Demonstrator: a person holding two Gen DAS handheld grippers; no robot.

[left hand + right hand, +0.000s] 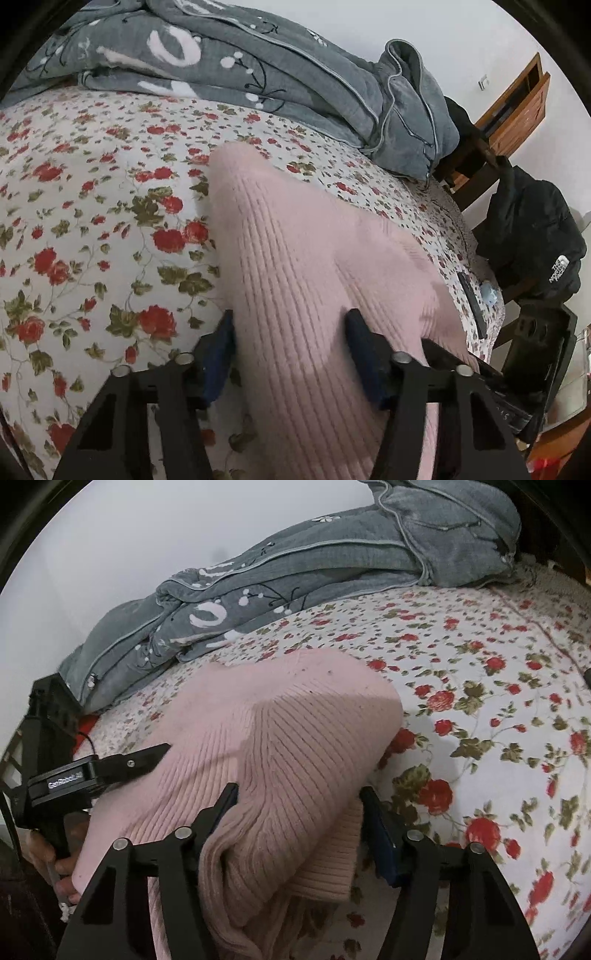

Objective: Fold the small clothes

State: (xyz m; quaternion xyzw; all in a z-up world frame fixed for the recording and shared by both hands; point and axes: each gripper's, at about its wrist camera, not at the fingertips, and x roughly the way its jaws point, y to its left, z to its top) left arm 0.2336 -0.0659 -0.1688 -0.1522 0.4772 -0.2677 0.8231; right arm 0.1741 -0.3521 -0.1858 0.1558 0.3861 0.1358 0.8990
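Right between our left gripper [290, 325] fingers sits the pink sweater [295, 258], jaws spread wide, the knit running under and between them with nothing pinched. Over on the right gripper [299, 794], same story: fingers splayed open, straddling a folded bulge of sweater, with its ribbed hem [328, 864] poking out just under the right-hand finger. From that view we also catch the left gripper's black tip lying on the sweater's left side, and the hand [59, 856] behind it.

We'd call this mid-fold: the sweater is bunched double and lies on the floral sheet [92, 221] directly ahead of both tools. To do it well, we'd say close each gripper on one layer edge only, at matching corners, lift just enough to clear the sheet, and carry both sides over together so the ribs stay parallel. Soft knit will sag and slide, so a shallow bite risks dropping it.

Further ahead, the grey quilt [258, 74] is heaped along the wall, well apart. Beyond the bed's right edge, a black jacket [532, 240].
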